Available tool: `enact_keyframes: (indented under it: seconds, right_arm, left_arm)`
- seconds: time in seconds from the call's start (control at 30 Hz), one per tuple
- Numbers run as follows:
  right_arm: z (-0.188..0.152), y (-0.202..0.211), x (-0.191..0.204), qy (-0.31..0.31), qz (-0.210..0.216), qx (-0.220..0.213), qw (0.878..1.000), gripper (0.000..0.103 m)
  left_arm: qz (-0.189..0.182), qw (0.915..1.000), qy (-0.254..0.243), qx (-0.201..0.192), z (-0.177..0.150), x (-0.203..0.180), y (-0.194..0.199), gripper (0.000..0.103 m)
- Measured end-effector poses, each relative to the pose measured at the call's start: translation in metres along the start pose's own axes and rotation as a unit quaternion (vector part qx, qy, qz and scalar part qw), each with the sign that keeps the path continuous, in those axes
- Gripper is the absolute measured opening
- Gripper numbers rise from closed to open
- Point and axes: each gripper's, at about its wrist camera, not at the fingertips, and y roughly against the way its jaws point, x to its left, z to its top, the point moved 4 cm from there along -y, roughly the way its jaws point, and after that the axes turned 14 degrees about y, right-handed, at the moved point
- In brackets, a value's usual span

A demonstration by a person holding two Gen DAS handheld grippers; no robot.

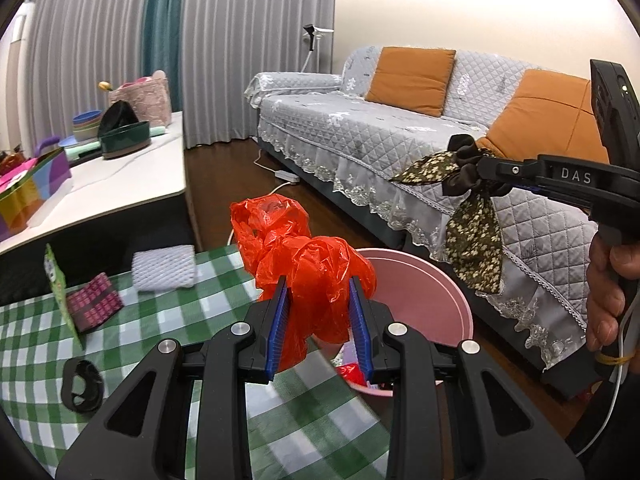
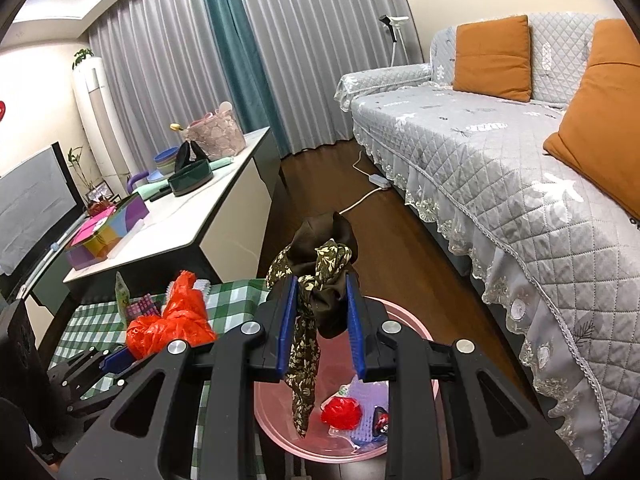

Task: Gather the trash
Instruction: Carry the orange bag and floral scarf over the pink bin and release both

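Item: crumpled red plastic bag [image 1: 308, 264], pinched between the blue pads of the left gripper [image 1: 318, 320], carried at table edge with the round pink plastic bin [image 1: 424, 280] at 2 o'clock, evidently for dropping in.

Item: brown fabric scrunchie with floral-print tails [image 2: 320, 292], clamped in the right gripper [image 2: 322, 320] directly over the bin, tails hanging into its mouth; likely release comes next.

Pose: both grippers tilt downward. A hand [image 1: 608, 300] wraps the right handle at 3 o'clock.

Remaining: black band [image 1: 82, 386] on green checked tablecloth [image 1: 192, 320].
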Motion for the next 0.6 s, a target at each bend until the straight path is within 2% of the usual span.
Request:
enact_keyframes:
  seconds: [0.6]
  right_arm:
    - [-0.015,-0.027,-0.025,0.006,-0.032,0.034,0.999,0.025]
  left_arm:
    - [-0.033,0.9987,-0.014,0.037,-0.006,-0.027,-0.059,0.029]
